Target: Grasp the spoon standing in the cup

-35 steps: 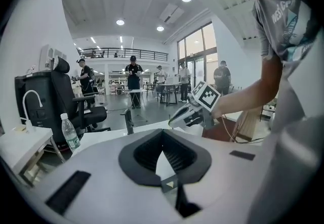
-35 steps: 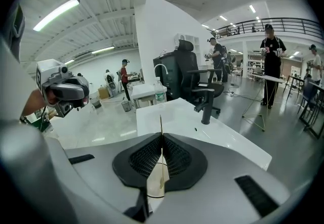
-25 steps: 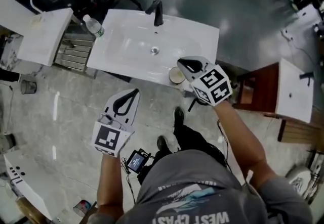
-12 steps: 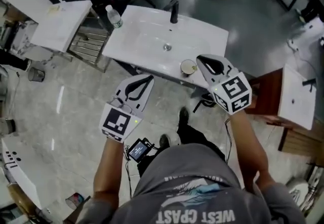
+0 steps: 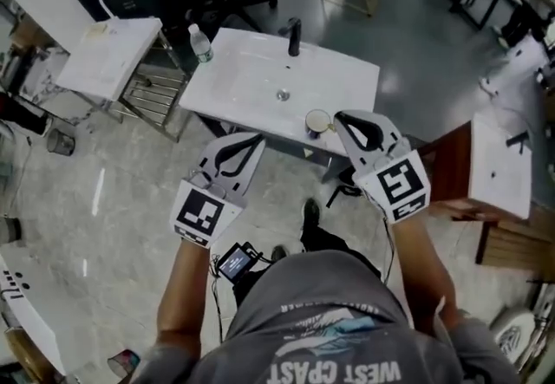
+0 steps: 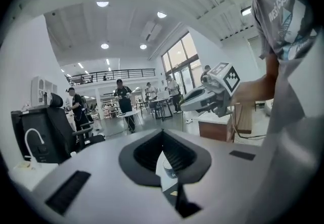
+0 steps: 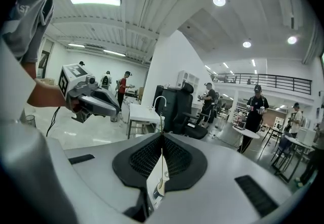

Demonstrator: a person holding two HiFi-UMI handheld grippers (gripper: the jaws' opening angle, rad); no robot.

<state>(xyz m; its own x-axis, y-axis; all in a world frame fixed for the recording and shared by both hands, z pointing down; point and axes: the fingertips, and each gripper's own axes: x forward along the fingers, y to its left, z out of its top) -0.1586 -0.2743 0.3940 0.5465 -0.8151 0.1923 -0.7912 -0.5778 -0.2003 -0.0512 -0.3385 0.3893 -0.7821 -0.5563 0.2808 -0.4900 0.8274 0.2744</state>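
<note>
- Between the jaws of the right tool (image 7: pixel 162 137), which are pressed together, one thin pale-gold spoon (image 7: pixel 161 167) is pinched near the top of its handle. It hangs down from the tips with its oval bowl lowest.
- Just left of that tool's tips, in the head view, stands one cup (image 5: pixel 318 122), cream inside, near the front edge of the white sink tabletop (image 5: pixel 243 79). Whether the spoon's bowl is clear of the cup I cannot tell.
- Further left, the left tool (image 6: pixel 163 132) has its jaws together with nothing gripped. It is held over the floor (image 5: pixel 130 192) just off the tabletop's front edge, apart from the cup.
- Beyond both tools the tabletop carries one black faucet (image 5: pixel 295 35) and one drain (image 5: pixel 283 95). One clear water bottle (image 5: pixel 200 42) shows at its far left corner.
- There are two tools in all, each with one cube (image 5: pixel 401 185) of square black-and-white markers.
- Behind the tools, the person's grey shirt (image 5: pixel 329 322) carries print reading "WEST"; the second word I cannot make out fully.
- Ahead of the right tool, far off, several people (image 7: pixel 255 112) stand in the hall.
</note>
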